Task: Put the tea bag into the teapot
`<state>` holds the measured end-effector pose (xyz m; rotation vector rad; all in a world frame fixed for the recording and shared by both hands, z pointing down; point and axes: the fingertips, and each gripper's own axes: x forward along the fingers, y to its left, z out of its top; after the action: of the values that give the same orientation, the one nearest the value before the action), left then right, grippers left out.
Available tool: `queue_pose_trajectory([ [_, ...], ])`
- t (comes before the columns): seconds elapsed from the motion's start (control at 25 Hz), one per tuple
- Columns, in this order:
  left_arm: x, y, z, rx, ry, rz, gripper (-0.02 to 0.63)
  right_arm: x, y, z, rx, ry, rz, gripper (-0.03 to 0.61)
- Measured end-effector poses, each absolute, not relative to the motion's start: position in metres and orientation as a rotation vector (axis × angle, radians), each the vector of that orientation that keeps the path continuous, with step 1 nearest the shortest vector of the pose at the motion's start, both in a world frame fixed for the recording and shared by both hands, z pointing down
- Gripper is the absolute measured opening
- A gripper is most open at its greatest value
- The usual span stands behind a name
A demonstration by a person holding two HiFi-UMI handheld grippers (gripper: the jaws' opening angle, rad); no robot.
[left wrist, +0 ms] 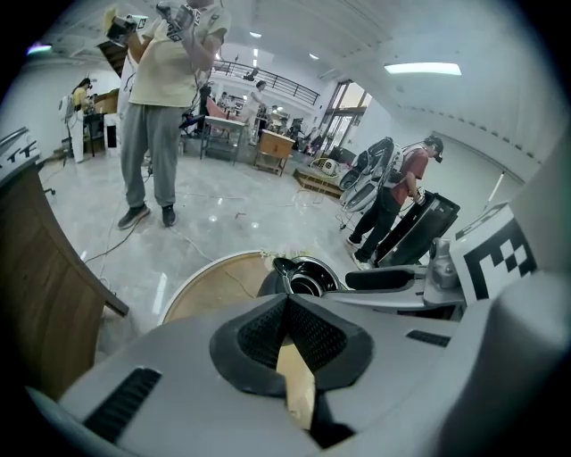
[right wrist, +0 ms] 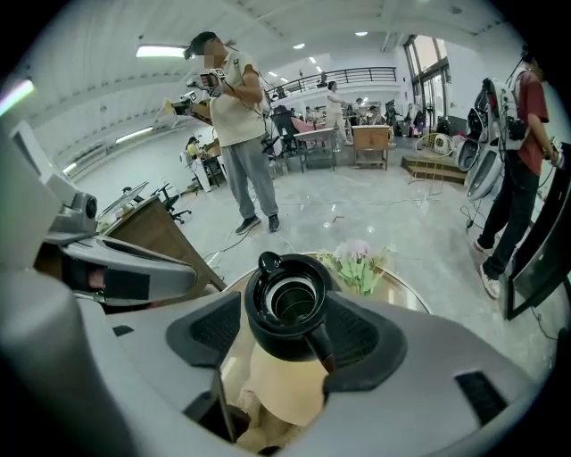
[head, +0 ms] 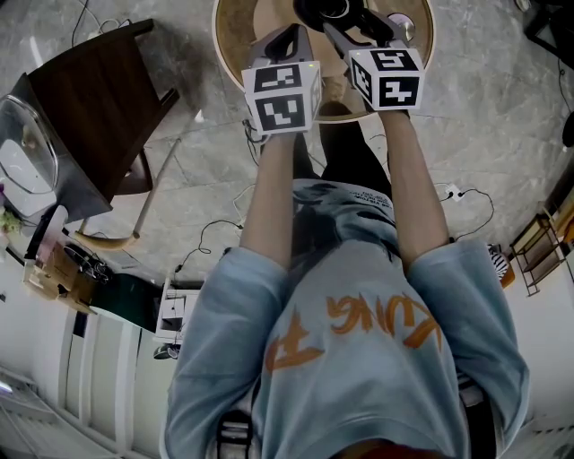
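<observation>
The teapot (right wrist: 287, 308) has a cream body and a black, uncovered top, and stands on a round wooden table (right wrist: 410, 286). My right gripper (right wrist: 285, 335) is open, one wide-set jaw on each side of the pot's neck, pads clear of it. The pot's mouth looks dark, and no tea bag shows in any view. My left gripper (left wrist: 287, 303) is shut, its pads meeting at the tips, just short of the teapot (left wrist: 308, 277). In the head view both grippers, left (head: 285, 40) and right (head: 359, 22), reach over the table (head: 238, 36) towards the teapot (head: 325, 9).
A bunch of flowers (right wrist: 357, 263) lies on the table behind the pot. A dark wooden chair (head: 90, 99) stands to the left, with cables on the floor beside it. People stand in the hall beyond (left wrist: 165, 98), (right wrist: 236, 116).
</observation>
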<state>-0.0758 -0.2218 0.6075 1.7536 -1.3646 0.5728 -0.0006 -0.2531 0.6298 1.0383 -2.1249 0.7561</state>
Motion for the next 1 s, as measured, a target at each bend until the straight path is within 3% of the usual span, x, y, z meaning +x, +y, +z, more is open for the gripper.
queue_pose_trajectory([
  [0.12,-0.076,-0.218,0.607,1.750,-1.372,0.569,0.025,0.001,-0.250,0.628,1.045,-2.127,0.744,0.294],
  [0.32,-0.072,-0.213,0.601,1.751,-1.394,0.557,0.025,0.009,-0.244,0.618,1.055,-2.147,0.724,0.197],
  [1.0,-0.046,-0.191,0.563,1.709,-1.514,0.449,0.025,0.050,-0.212,0.576,1.114,-2.230,0.730,0.012],
])
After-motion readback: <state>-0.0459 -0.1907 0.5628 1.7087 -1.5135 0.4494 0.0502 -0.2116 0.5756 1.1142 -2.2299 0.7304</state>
